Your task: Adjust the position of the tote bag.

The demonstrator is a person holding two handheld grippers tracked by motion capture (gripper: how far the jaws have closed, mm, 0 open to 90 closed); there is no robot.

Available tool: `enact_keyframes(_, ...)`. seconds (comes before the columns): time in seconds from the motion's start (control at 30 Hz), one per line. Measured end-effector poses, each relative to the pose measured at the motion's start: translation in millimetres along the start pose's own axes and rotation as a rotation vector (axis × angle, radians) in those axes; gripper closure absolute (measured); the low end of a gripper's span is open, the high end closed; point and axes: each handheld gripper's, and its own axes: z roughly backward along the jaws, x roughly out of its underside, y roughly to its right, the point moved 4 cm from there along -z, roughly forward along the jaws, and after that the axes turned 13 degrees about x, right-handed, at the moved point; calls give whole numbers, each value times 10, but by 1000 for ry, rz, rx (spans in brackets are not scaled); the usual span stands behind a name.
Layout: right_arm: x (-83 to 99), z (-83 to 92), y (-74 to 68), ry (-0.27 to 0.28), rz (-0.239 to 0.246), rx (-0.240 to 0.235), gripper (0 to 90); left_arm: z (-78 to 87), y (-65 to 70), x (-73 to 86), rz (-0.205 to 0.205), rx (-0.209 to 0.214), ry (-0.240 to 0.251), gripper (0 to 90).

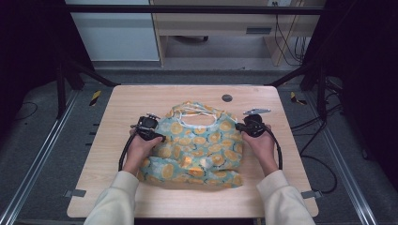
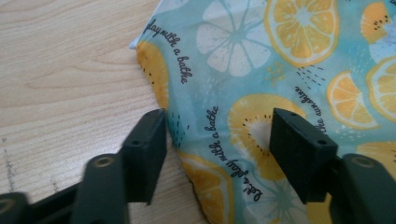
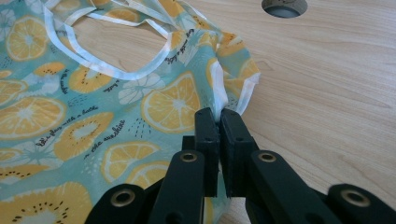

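Note:
A teal cloth piece (image 1: 199, 145) printed with orange slices and edged in white lies rumpled in the middle of the wooden table (image 1: 141, 101). At its left edge my left gripper (image 1: 158, 137) stands with its jaws apart. In the left gripper view the cloth's edge (image 2: 219, 116) lies between the two pads (image 2: 145, 149), which do not press on it. On the right side my right gripper (image 1: 241, 126) is shut on the cloth's white-trimmed corner (image 3: 233, 88), which is pinched between its jaws (image 3: 218, 122). A hand holds each gripper.
A round grey cable hole (image 1: 227, 98) sits in the table behind the cloth and appears again in the right gripper view (image 3: 284, 6). Black frame posts (image 1: 61, 79) stand at both sides. Bare wood lies around the cloth.

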Motion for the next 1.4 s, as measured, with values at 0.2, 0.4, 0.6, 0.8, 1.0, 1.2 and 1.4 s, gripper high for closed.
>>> enact_keyframes(0.2,-12,6,-10,4,3,4,870,11,26,15,-37,-1,27,685)
enact_keyframes(0.4,-40,40,-10,17,-1,-5,882,52,38,19,-48,36,51,888)
enact_keyframes(0.6,-90,139,8,46,-4,-12,889,249,49,-23,-66,34,123,900)
enact_keyframes(0.8,-189,324,54,106,-26,-16,893,504,71,-66,-112,3,185,900)
enact_keyframes(1.0,-351,500,83,158,-20,-12,895,683,71,-113,-123,15,229,900)
enact_keyframes(1.2,-467,629,61,200,4,-2,897,802,92,-115,-136,14,269,900)
enact_keyframes(1.4,-501,737,48,226,4,-3,897,932,131,-114,-158,19,305,900)
